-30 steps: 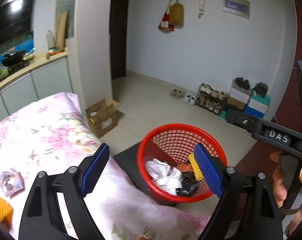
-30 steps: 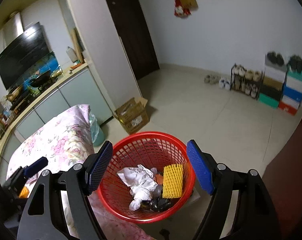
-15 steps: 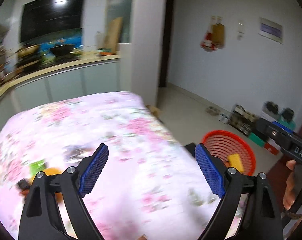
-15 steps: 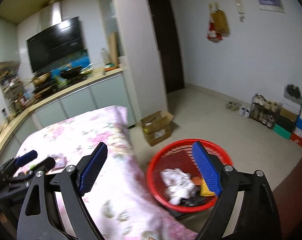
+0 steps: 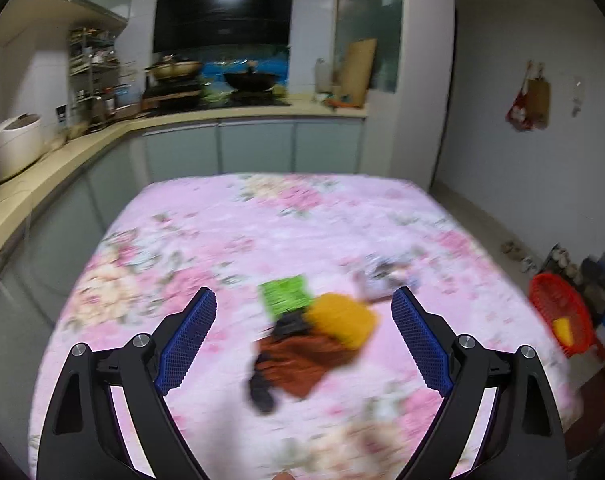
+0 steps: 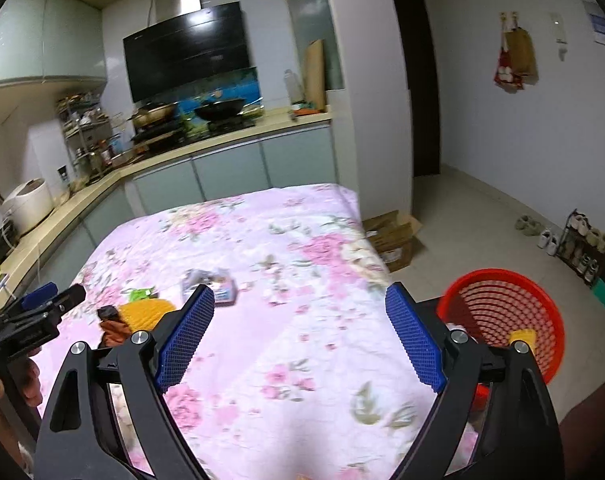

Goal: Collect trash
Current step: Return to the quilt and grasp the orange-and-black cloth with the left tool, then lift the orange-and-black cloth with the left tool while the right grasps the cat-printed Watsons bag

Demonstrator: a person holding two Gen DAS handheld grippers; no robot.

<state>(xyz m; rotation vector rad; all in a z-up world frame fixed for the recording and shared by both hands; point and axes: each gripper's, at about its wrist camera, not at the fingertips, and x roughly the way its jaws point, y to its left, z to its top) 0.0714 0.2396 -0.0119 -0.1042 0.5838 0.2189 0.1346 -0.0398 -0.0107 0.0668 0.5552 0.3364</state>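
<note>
With both claws wide and empty, the left claw faces the lower-centre litter pile on the surface, whose next move is probably closing on the yellow foam net.

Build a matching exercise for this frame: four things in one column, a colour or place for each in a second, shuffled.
Things:
1. basket
2. flat packet
3. foam net
4. rice cooker

Descriptions:
A. green, lying on the flowered cloth
B. white, on the kitchen counter
C. red, standing on the floor
D. yellow-orange, beside the brown wrapper

Pairs: 1-C, 2-A, 3-D, 4-B
</note>
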